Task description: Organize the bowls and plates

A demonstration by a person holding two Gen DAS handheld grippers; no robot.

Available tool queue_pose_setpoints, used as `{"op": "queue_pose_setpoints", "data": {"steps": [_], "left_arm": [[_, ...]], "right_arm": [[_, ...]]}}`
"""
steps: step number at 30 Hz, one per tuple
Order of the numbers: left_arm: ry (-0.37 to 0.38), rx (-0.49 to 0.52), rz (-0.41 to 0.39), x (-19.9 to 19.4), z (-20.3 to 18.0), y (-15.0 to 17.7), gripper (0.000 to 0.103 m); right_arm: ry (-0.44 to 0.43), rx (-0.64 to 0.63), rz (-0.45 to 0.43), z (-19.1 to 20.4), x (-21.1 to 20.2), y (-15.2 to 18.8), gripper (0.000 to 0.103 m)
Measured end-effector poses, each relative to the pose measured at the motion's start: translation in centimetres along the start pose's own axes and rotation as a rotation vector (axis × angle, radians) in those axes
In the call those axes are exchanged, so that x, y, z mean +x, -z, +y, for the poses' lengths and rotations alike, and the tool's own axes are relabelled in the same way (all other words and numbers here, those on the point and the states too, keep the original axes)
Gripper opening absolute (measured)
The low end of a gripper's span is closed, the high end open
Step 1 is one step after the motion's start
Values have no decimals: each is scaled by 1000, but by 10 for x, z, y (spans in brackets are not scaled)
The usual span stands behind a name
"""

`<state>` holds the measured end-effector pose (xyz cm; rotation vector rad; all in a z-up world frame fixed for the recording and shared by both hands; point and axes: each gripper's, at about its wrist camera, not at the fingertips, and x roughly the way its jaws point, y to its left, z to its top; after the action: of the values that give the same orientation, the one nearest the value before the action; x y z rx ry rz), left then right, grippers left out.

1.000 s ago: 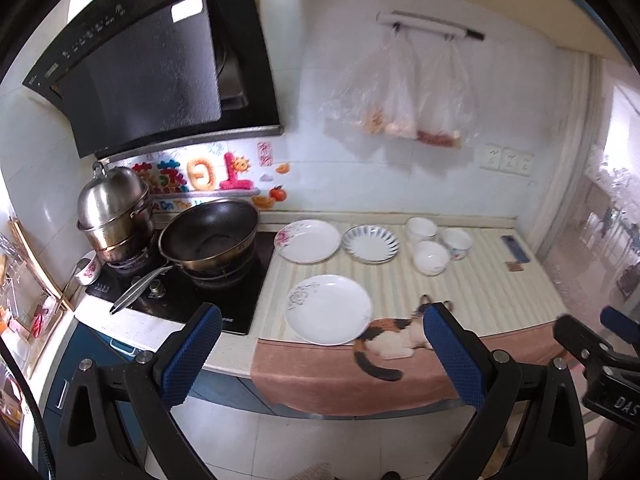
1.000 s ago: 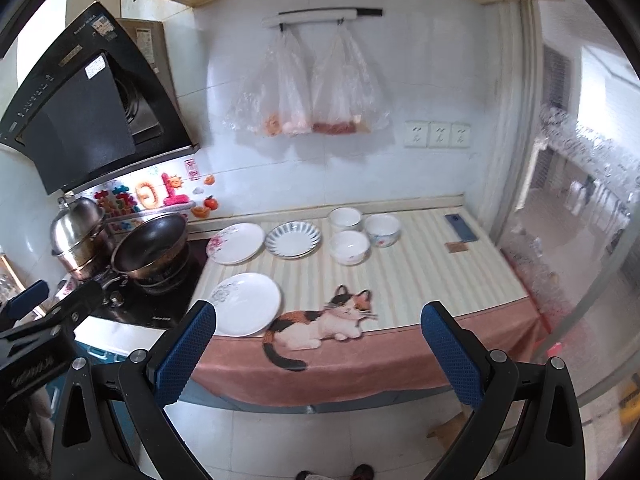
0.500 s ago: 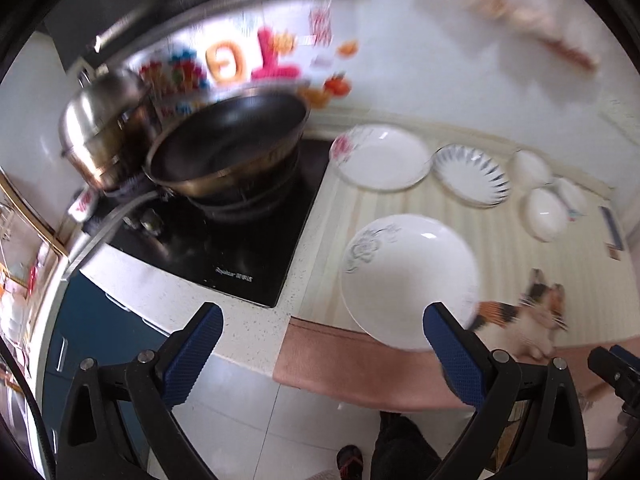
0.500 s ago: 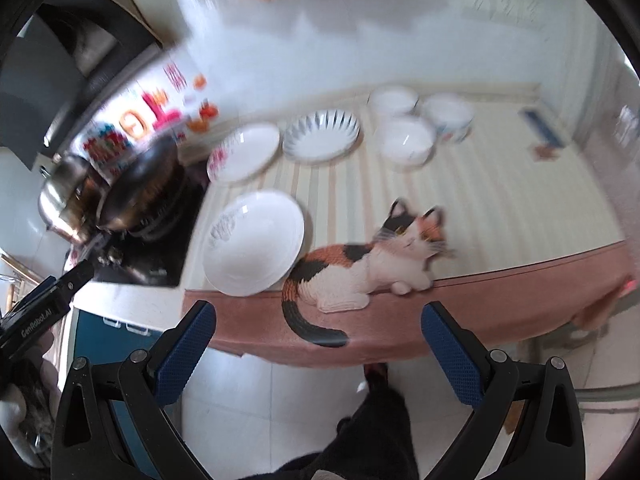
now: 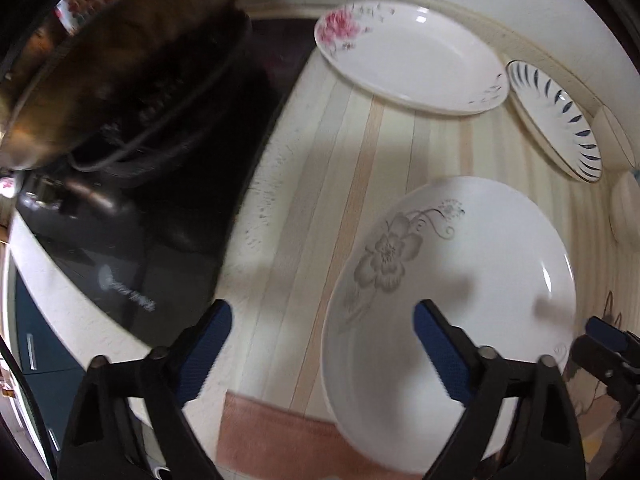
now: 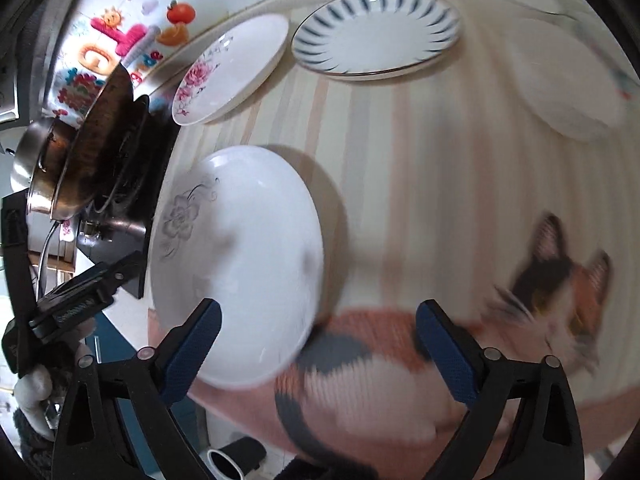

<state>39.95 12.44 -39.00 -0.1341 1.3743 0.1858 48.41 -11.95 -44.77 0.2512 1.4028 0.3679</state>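
Left wrist view: a second before, this camera took in the whole kitchen wall, hood and hanging bags; now it looked steeply down at the counter [image 5: 352,168] from close by, and everything had grown large. The left gripper [image 5: 320,354] had its fingers [image 5: 206,350] apart, having just been closing a little, with nothing pressed between them; the near-left rim of the grey-flower plate [image 5: 448,300] lay in the gap. That plate sat at the near edge of the counter, partly over the brown towel [image 5: 276,436]. Farther back lay the pink-flower plate [image 5: 408,60], and to its right the blue-striped plate [image 5: 560,120]. The wok [image 5: 120,64] and the black hob [image 5: 160,240] crowded the left side, just beside the grey-flower plate's approach. The tip of the right gripper [image 5: 608,344] showed at the right edge.

Right wrist view: the wide room view of a second before had given way to a close, blurred look down. The right gripper [image 6: 318,354] also stood with fingers [image 6: 442,350] apart, just then narrowing slightly, gripping nothing; the near-right rim of the grey-flower plate [image 6: 240,264] lay between them, over the cat picture [image 6: 400,364] on the towel. The 2 other plates [image 6: 232,68] [image 6: 376,36] lay far back, and a white bowl [image 6: 568,88] blurred at the far right. The left gripper [image 6: 80,300] hung at the left edge.
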Motion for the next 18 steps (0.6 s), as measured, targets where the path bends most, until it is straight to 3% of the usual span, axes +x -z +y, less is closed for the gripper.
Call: {"op": "queue_pose_setpoints", "data": {"steps": [4,6,8,11,18], "left_arm": [[66,-16,33,8,2,-1,71],[83,-14,43,10,0,1,56],[128,-26,67,13,-2,3,46],[113,-31,60,11,-7,6,45],[112,-31,49,-2,-20,13,45]], "right_arm": [[-18,-41,56,9,26,-16,80],[-43,-39,90,8,37,-19,67],[-61,-46,82,9,38,-22,61],[-89,-50,117,13,41,-25,32],[-73,-67,121,8,40,-24,29]]}}
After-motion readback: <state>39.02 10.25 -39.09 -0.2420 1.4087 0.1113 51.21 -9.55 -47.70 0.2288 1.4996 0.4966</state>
